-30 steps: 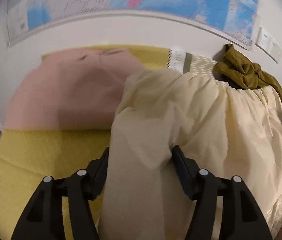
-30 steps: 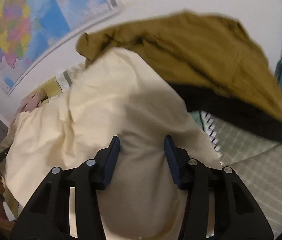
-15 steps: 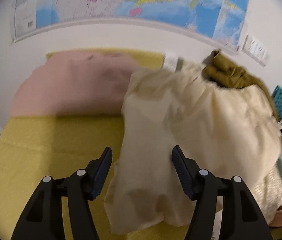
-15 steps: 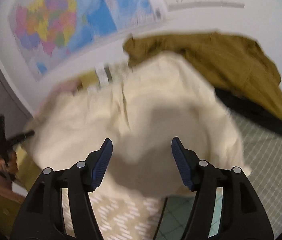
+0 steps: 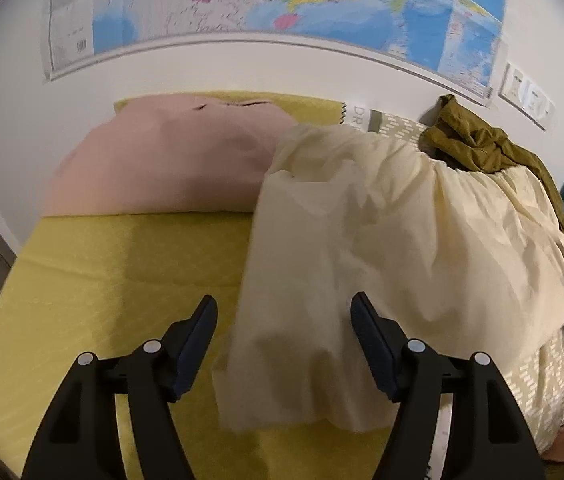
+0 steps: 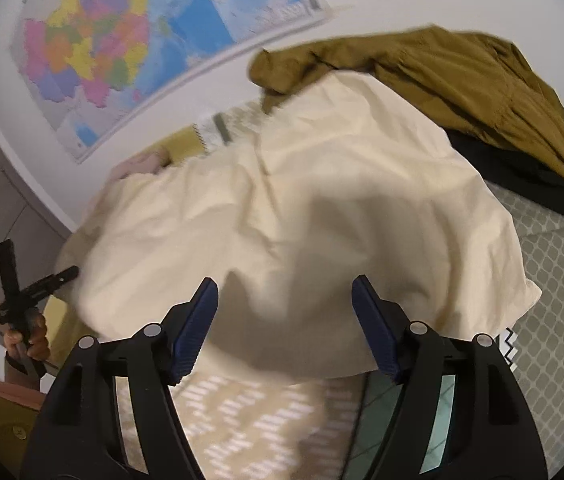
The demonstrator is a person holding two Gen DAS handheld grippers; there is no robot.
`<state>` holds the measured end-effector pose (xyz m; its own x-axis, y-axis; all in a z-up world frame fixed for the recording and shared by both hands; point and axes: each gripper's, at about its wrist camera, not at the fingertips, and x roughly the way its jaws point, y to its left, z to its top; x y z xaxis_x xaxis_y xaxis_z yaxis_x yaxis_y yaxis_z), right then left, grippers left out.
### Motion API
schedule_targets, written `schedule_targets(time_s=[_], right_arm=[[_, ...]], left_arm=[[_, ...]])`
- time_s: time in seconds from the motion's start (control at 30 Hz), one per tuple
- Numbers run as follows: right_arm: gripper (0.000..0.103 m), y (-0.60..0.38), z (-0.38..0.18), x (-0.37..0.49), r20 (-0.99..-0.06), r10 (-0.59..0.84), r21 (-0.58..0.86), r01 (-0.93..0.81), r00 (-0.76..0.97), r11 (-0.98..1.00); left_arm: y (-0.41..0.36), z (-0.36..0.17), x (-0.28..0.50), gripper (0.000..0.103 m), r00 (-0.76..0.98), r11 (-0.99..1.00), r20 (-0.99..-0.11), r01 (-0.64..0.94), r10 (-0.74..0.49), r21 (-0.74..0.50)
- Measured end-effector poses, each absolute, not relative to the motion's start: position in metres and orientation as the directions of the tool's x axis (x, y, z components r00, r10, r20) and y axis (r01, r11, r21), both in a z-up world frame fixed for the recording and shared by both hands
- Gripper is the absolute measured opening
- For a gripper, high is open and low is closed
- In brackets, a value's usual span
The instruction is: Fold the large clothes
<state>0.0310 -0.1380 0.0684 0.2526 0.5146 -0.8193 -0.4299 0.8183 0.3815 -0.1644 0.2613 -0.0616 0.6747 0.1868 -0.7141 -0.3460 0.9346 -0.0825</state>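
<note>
**Cream garment dropped in a heap, both sets of fingers clear of it**

The cream garment is lying loose on the bed, spread over the yellow sheet and the patterned cover beside it. Taking the garment as the landmark: the left gripper is parked at its near left corner, and the right gripper hovers just off its near edge further right. Both sets of fingers have just been opening and are now spread wide. Nothing is pinched in either; cloth shows in the gap between each pair, but it's lying below the fingers, not pressed by the pads.

Seen from the left wrist, the garment's long axis runs away from the fingers toward the wall, with a narrower flap reaching back to the near edge and the bulk ballooning off to the right. Neither hand looks clearly nearer; each is at its own end of the near edge, so a fresh two-handed pick-up there seems the likely next move.

The fabric itself is thin, pale and badly rumpled, with no clean fold visible yet. Behind it to the left a pink garment is lying flat, and an olive garment is bunched at its far right.
</note>
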Motion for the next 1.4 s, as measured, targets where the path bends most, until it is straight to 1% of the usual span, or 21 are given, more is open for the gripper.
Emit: schedule_targets(time_s=[0.1,0.2,0.27,0.37,0.47,0.5,0.53,0.63,0.73,0.8,0.93,1.17,1.27,1.4], right_arm=[[0.07,-0.119,0.085,0.016,-0.796,0.542,0.367,-0.5,0.268,0.785],[0.071,-0.096,0.094,0.003,-0.764,0.592,0.372,-0.574,0.257,0.729],[0.071,-0.078,0.089,-0.003,-0.76,0.61,0.381,-0.608,0.223,0.697],[0.071,-0.051,0.065,-0.009,-0.786,0.603,0.4,-0.629,0.139,0.666],[0.076,-0.035,0.038,-0.01,-0.828,0.551,0.383,-0.612,0.106,0.692],[0.079,-0.033,0.037,-0.012,-0.827,0.552,0.382,-0.61,0.11,0.694],[0.08,-0.033,0.038,-0.012,-0.823,0.558,0.388,-0.607,0.111,0.694],[0.079,-0.035,0.043,-0.012,-0.813,0.574,0.415,-0.591,0.102,0.692],[0.078,-0.048,0.051,-0.011,-0.793,0.601,0.455,-0.563,0.096,0.69],[0.078,-0.061,0.056,-0.011,-0.777,0.622,0.482,-0.541,0.1,0.689],[0.078,-0.091,0.067,-0.014,-0.759,0.638,0.51,-0.489,0.131,0.707],[0.079,-0.133,0.067,-0.018,-0.748,0.648,0.559,-0.394,0.14,0.73],[0.079,-0.147,0.066,-0.019,-0.754,0.642,0.565,-0.36,0.141,0.742],[0.081,-0.166,0.062,-0.018,-0.759,0.634,0.573,-0.309,0.15,0.759]], left_arm=[[0.253,-0.055,-0.172,0.069,0.687,0.937,-0.697,-0.343,0.203,-0.065],[0.246,-0.05,-0.177,0.07,0.71,0.947,-0.678,-0.316,0.192,-0.063],[0.243,-0.052,-0.176,0.07,0.706,0.949,-0.679,-0.313,0.201,-0.045],[0.246,-0.065,-0.17,0.07,0.666,0.942,-0.718,-0.333,0.2,-0.046],[0.25,-0.071,-0.171,0.072,0.655,0.935,-0.734,-0.346,0.181,-0.078],[0.25,-0.069,-0.173,0.072,0.658,0.935,-0.733,-0.344,0.173,-0.089],[0.251,-0.067,-0.177,0.072,0.664,0.935,-0.73,-0.34,0.162,-0.102],[0.252,-0.064,-0.188,0.074,0.684,0.933,-0.719,-0.326,0.123,-0.151],[0.254,-0.063,-0.2,0.075,0.707,0.924,-0.705,-0.3,0.051,-0.235],[0.254,-0.064,-0.206,0.075,0.716,0.922,-0.698,-0.282,0.02,-0.264],[0.251,-0.069,-0.216,0.075,0.72,0.923,-0.694,-0.257,-0.014,-0.286],[0.252,-0.067,-0.242,0.075,0.738,0.911,-0.671,-0.221,-0.078,-0.349],[0.251,-0.072,-0.25,0.075,0.729,0.904,-0.679,-0.228,-0.087,-0.361],[0.242,-0.09,-0.239,0.076,0.694,0.884,-0.703,-0.217,-0.158,-0.413]])
